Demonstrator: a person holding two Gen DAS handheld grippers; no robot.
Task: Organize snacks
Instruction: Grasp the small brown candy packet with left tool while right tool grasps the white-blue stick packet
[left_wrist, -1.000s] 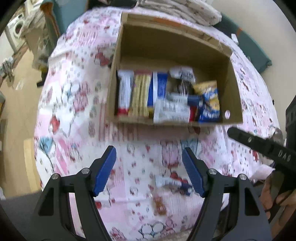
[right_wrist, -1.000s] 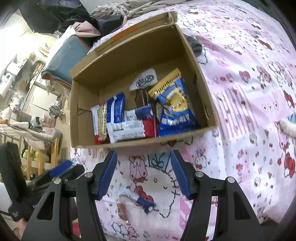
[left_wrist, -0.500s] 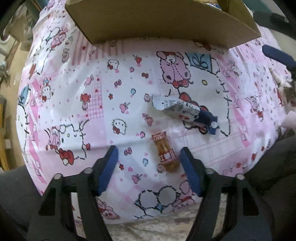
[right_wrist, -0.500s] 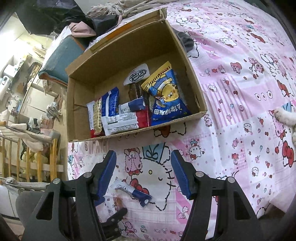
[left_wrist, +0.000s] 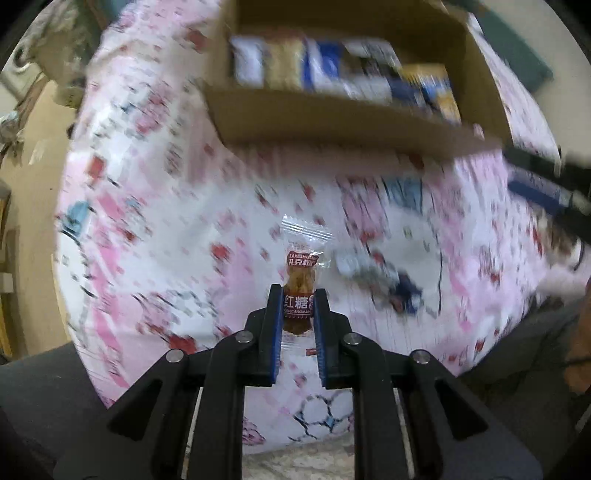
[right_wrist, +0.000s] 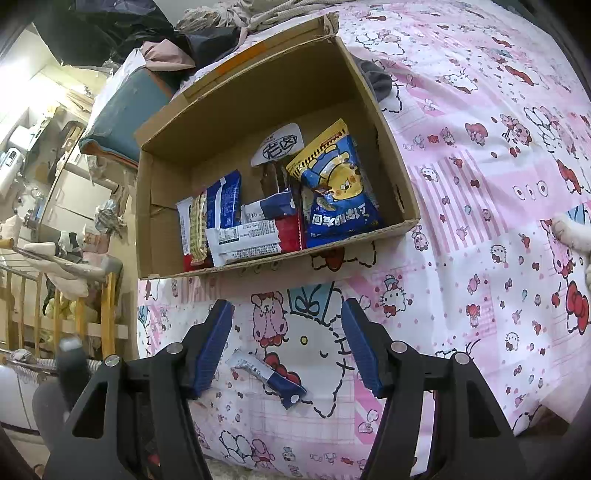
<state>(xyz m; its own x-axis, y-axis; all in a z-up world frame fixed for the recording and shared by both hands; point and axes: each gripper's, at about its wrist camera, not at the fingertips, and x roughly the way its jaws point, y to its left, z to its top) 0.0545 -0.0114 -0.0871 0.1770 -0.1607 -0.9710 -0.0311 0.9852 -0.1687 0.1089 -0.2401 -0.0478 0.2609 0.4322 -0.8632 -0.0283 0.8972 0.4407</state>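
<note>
Left claw (left_wrist: 298, 306) clamped on a small clear-wrapped brown snack (left_wrist: 301, 282), jaws just closed onto it; the wrapper's top sticks out past the tips. The snack is lifted off the pink cartoon-print bedsheet (left_wrist: 177, 229). The left view is heavily motion-blurred, so box contents and sheet print smear there.

Right claw (right_wrist: 287, 343) is apart, nothing between the pads, hovering over the sheet just short of the cardboard box (right_wrist: 402, 206). A white-and-blue bar packet (right_wrist: 267, 378) lies flat on the sheet below the right claw, well short of the box's near wall.

Box open-topped, near wall low. The packets crowd its near half, blue-yellow chip bag (right_wrist: 338, 192) at right; the far half of the floor is bare. There is open sheet to the right of the box.

The bed edge is cut off at bottom of both views. Clutter left of the bed is hard to make out. A white furry shape (right_wrist: 572, 236) at the right edge is cropped and can't be identified.
</note>
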